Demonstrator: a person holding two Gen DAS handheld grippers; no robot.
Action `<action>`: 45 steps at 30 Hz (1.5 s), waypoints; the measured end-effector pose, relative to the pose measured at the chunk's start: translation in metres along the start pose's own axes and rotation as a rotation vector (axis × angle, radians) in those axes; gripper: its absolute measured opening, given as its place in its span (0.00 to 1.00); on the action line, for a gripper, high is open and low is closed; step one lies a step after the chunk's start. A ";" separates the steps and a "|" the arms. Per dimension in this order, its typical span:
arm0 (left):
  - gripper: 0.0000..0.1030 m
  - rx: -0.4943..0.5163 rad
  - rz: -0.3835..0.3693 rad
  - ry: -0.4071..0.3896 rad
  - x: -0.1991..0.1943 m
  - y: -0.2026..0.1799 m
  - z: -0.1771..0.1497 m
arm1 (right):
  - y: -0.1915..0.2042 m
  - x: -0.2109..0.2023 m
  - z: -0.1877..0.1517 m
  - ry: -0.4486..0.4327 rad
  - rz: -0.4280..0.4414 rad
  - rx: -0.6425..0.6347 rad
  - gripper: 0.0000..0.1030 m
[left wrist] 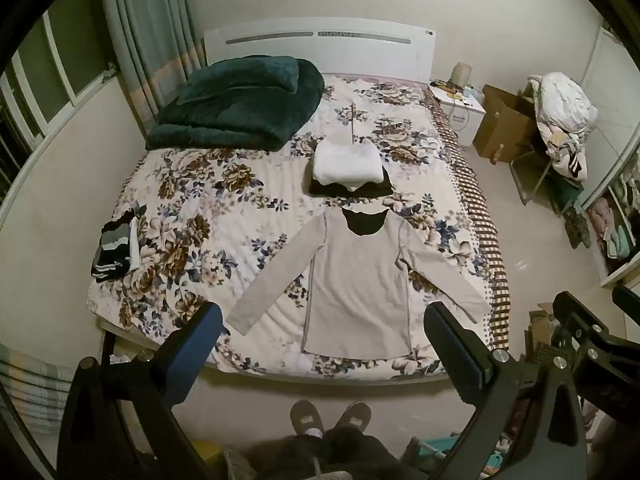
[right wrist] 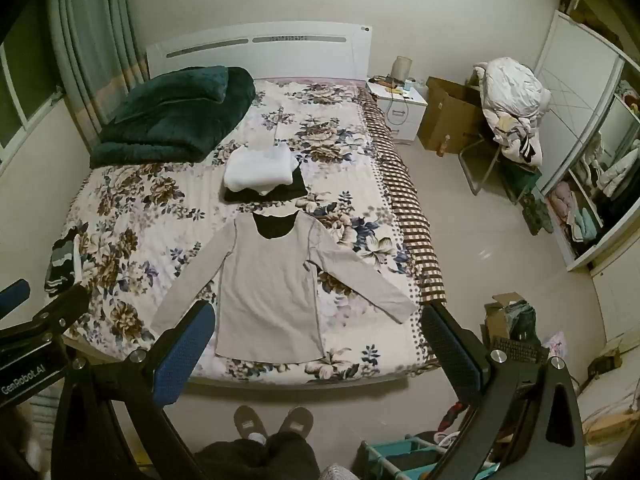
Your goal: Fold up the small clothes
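Observation:
A light grey long-sleeved shirt [left wrist: 356, 280] lies flat and spread out on the floral bedspread [left wrist: 208, 208], sleeves angled outwards, hem near the foot of the bed. It also shows in the right wrist view [right wrist: 266, 284]. My left gripper [left wrist: 322, 332] is open and empty, held back above the foot of the bed. My right gripper [right wrist: 316, 336] is open and empty too, likewise short of the shirt. A folded stack, white on black [left wrist: 347, 168], sits beyond the collar.
A folded dark green blanket [left wrist: 240, 104] lies at the head left. A striped folded pile [left wrist: 114, 248] sits at the bed's left edge. Nightstand [right wrist: 396, 106], cardboard box [right wrist: 448, 116], and chair with laundry [right wrist: 512, 108] stand right. My slippered feet [left wrist: 330, 420] stand at the foot.

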State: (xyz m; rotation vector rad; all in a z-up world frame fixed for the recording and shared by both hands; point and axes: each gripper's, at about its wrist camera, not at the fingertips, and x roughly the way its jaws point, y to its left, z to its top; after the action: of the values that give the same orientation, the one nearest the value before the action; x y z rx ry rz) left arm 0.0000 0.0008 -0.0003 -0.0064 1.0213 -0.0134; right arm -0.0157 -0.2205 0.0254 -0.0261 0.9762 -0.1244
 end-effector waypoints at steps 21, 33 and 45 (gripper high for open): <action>1.00 -0.001 0.000 -0.010 0.000 0.000 0.000 | 0.000 -0.006 0.002 -0.007 0.000 0.000 1.00; 1.00 -0.002 -0.003 -0.013 0.000 -0.001 0.000 | -0.001 -0.009 0.004 -0.009 0.001 -0.001 1.00; 1.00 -0.004 -0.008 -0.016 0.000 -0.001 -0.001 | 0.003 -0.011 0.006 -0.013 0.002 -0.002 1.00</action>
State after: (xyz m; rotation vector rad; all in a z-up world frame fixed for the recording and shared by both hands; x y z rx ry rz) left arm -0.0008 0.0003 -0.0002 -0.0136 1.0054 -0.0183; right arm -0.0166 -0.2167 0.0377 -0.0278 0.9632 -0.1207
